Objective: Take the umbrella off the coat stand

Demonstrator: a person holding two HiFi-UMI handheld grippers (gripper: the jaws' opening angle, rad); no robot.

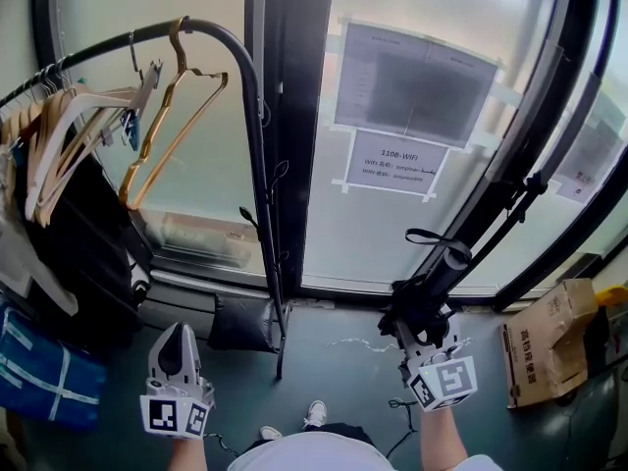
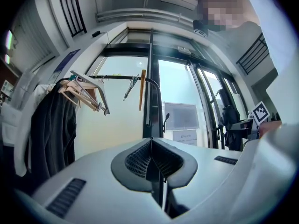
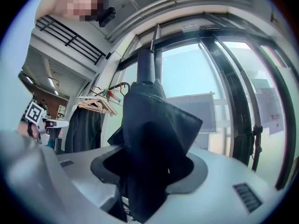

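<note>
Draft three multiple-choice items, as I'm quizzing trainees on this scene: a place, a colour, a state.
1. Where is the umbrella? A. hung on the coat stand B. between the right tongs C. on the floor
2. What colour is the umbrella? A. black B. red C. yellow
3. How do the left tongs stand? A. wide open B. shut on the umbrella C. shut, empty
Answers: 1 B, the right gripper view shows its fabric clamped there; 2 A, it is black in both views; 3 C, they meet with nothing between.
</note>
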